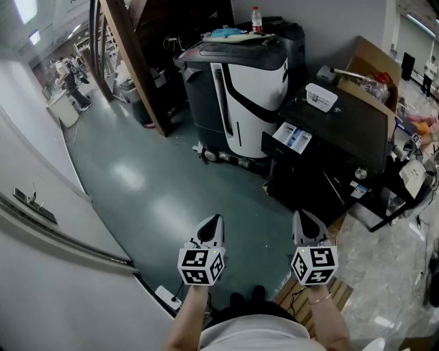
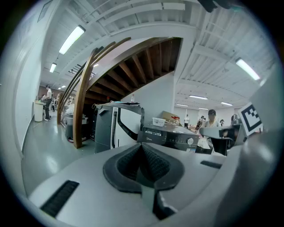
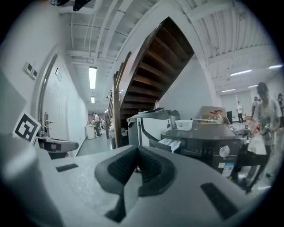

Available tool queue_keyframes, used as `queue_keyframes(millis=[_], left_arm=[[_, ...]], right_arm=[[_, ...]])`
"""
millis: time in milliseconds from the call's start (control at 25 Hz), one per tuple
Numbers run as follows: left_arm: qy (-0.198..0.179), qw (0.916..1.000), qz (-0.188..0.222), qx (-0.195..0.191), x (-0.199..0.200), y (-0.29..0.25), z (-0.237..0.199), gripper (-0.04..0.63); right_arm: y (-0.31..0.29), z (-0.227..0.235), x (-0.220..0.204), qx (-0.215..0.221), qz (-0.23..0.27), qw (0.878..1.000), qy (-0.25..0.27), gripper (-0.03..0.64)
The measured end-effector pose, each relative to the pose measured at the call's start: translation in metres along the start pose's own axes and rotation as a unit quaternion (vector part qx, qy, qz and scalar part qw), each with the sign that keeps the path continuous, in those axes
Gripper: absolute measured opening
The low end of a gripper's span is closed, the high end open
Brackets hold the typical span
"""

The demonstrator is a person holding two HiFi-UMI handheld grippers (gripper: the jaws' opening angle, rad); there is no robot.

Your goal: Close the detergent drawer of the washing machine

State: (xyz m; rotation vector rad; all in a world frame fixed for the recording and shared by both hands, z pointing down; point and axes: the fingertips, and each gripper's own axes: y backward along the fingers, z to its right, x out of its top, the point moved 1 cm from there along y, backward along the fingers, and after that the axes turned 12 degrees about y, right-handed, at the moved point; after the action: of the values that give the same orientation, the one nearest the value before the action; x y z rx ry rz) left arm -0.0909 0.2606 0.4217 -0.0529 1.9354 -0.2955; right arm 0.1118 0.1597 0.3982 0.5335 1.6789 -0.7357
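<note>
Closest to the lens, the left tool (image 1: 212, 223) is held out over the grey-green floor (image 1: 151, 185), well short of the washing machine (image 1: 343, 137) and off to that machine's left. In the left gripper view its ribbed pads (image 2: 153, 162) are clenched together with nothing between them. The right tool (image 1: 306, 221) is held beside it, nearer the washing machine but well apart from its front, above the edge of a wooden pallet (image 1: 334, 296) that lies before the machine. In the right gripper view its pads (image 3: 148, 165) are likewise clenched on nothing.

Far to the left of the washing machine runs a white wall (image 1: 41, 288) with a long rail. A dark wooden staircase (image 1: 137, 62) rises between that wall and the washing machine. Just left of the washing machine stands a black-and-white machine (image 1: 240, 89), with a bottle (image 1: 256, 19) upright on top of it.

The washing machine itself is black, with a round dial (image 3: 224, 151) on its front panel. Its detergent drawer (image 1: 291, 137) sits at the upper left corner of the front, pulled well out, so its white and blue compartments show from above. A white tub (image 1: 321, 97) rests on the washing machine's top. An open cardboard box (image 1: 374, 65) stands just behind the washing machine, to the right.
</note>
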Motion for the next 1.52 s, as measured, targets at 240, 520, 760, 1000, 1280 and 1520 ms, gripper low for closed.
queue_keyframes(millis=[240, 520, 760, 1000, 1280, 1520], left_arm=[[-0.005, 1.0000, 0.003, -0.003, 0.001, -0.003, 0.008, -0.006], [-0.010, 0.9999, 0.013, 0.003, 0.003, -0.009, 0.011, -0.005], [-0.007, 0.9997, 0.015, 0.017, 0.001, -0.010, 0.009, 0.011], [-0.005, 0.9996, 0.019, 0.020, 0.001, -0.016, 0.012, 0.071], [0.005, 0.9995, 0.015, 0.027, -0.003, -0.022, 0.017, 0.098], [0.004, 0.9998, 0.004, 0.021, -0.008, -0.032, 0.016, 0.112]], right_arm=[[0.000, -0.001, -0.005, 0.011, 0.000, 1.000, -0.009, 0.002], [-0.003, 0.003, -0.005, 0.018, 0.013, 1.000, -0.016, 0.002], [-0.004, 0.014, -0.004, 0.000, 0.018, 1.000, -0.019, 0.002], [-0.008, 0.022, -0.001, 0.001, 0.030, 0.999, -0.014, 0.003], [-0.013, 0.024, -0.002, 0.017, 0.021, 1.000, -0.009, 0.063], [-0.023, 0.018, -0.013, 0.026, 0.003, 1.000, -0.013, 0.106]])
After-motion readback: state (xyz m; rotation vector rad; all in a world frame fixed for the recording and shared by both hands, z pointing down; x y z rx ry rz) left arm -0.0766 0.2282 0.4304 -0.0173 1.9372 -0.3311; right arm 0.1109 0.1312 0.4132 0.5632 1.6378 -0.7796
